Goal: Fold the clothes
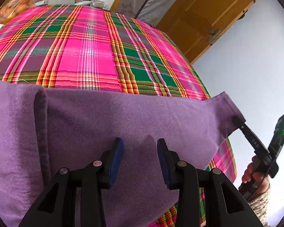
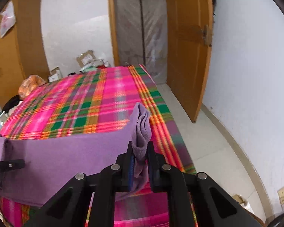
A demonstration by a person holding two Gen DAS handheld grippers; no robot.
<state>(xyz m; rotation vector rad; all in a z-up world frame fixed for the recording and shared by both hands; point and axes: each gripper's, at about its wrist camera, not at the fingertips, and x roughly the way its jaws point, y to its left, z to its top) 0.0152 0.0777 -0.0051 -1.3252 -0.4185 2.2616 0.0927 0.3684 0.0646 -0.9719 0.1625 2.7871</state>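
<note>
Purple garment [image 1: 104, 117] stretched sideways over plaid bed cover [image 1: 85, 53], long axis left-right. Right gripper [image 2: 140, 151] clamped on bunched end. Left gripper [image 1: 140, 147] spread apart above cloth.

Your left gripper [image 1: 140, 145] has matte black angular linkage arms, each pivot capped with a round silver pin, and two black fingers [image 1: 165, 151] lined with ribbed blue pads. Triangular cut-outs pierce the outer arms. Your right gripper [image 2: 140, 149] repeats this build: black arms, silver pins, blue-lined fingers [image 2: 129, 157]. From the left wrist view, its slim black body carries white lettering and a green indicator light. Your right hand [image 1: 252, 170] emerges from a speckled knit sleeve [image 1: 261, 198].
</note>
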